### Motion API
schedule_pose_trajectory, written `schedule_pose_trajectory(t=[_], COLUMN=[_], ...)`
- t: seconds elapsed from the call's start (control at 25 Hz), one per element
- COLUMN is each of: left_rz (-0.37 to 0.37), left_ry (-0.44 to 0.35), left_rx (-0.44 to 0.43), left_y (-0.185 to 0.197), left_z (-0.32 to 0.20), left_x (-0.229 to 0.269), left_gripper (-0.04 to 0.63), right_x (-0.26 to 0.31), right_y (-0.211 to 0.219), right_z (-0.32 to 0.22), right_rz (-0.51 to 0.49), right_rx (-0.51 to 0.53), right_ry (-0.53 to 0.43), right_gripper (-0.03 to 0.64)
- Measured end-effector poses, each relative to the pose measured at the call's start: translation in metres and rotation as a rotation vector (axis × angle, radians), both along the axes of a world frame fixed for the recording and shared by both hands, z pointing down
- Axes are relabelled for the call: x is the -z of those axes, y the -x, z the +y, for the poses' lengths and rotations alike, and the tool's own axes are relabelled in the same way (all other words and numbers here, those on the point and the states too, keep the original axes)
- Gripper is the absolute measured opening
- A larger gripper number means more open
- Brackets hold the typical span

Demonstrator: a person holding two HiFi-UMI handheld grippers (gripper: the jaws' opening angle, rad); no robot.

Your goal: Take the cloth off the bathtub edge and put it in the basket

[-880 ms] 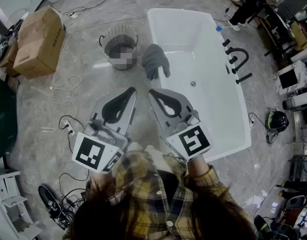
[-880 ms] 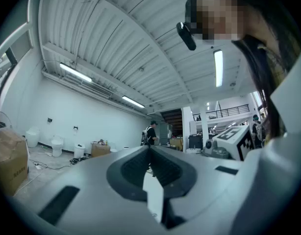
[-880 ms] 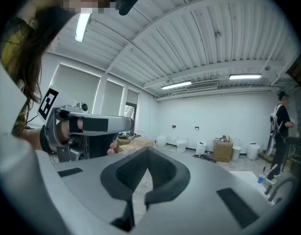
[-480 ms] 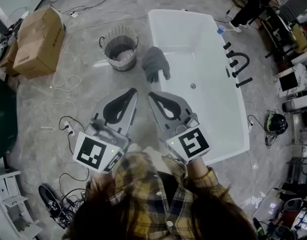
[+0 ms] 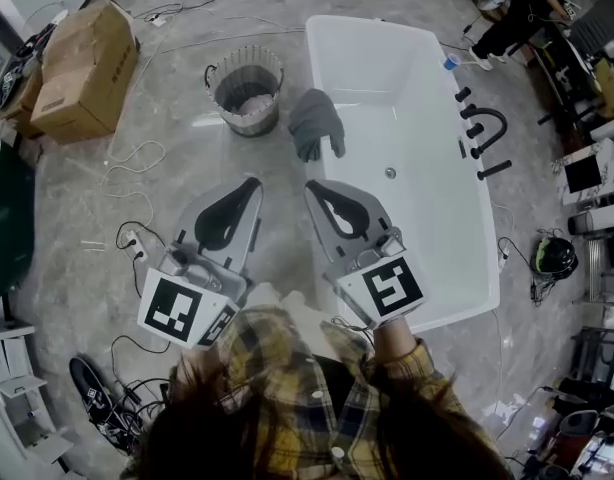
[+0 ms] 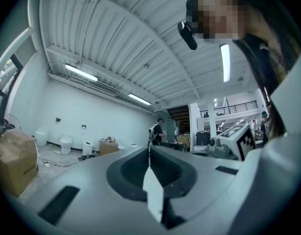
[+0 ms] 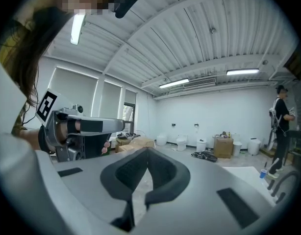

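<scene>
Found left tool [image 5: 249, 182] and right tool [image 5: 313, 186] clenched empty, well short of grey cloth [image 5: 315, 123] on bathtub [image 5: 387, 73] edge. Recommend opening before reaching; basket [image 5: 227, 80] just left.

No legible text anywhere; print on the cardboard box [image 6: 13, 163] is too blurred.

Had a grey marbled floor [image 5: 187, 183] strewn with cables [image 5: 137, 156], a cardboard box [image 5: 82, 68], white walls [image 7: 229, 114], ribbed ceiling [image 7: 199, 38], strip lights [image 7: 243, 72].
</scene>
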State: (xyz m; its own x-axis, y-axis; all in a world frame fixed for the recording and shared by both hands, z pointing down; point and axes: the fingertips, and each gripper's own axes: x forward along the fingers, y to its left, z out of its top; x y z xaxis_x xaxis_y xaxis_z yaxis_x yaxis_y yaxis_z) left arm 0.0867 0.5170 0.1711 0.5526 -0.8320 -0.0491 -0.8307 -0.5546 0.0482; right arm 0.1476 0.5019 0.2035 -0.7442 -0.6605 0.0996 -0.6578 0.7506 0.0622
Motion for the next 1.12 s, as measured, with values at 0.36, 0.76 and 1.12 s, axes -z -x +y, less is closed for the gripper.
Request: schedule_pose_trajectory(t=[0.36,0.76,1.12], left_rz=[0.003,0.009,-0.001], left_ry=[-0.020,-0.041,-0.042], left_rx=[0.065,0.014,-0.078], left_y=[0.016,0.064,0.128], left_z=[0.013,-0.070,-0.164], left_x=[-0.002,0.000,0.011], left_gripper=[0.020,0.020,0.020], right_x=[-0.007,-0.023,-0.029], right_y=[0.003,0.041,0.100], right_z=[0.006,-0.070,-0.168], right_rz=[0.001,0.029,0.024], right_rx=[0.023,-0.044,-0.146], right_ry=[-0.004,0.018,0.080], right_gripper=[0.015,0.015,0.015])
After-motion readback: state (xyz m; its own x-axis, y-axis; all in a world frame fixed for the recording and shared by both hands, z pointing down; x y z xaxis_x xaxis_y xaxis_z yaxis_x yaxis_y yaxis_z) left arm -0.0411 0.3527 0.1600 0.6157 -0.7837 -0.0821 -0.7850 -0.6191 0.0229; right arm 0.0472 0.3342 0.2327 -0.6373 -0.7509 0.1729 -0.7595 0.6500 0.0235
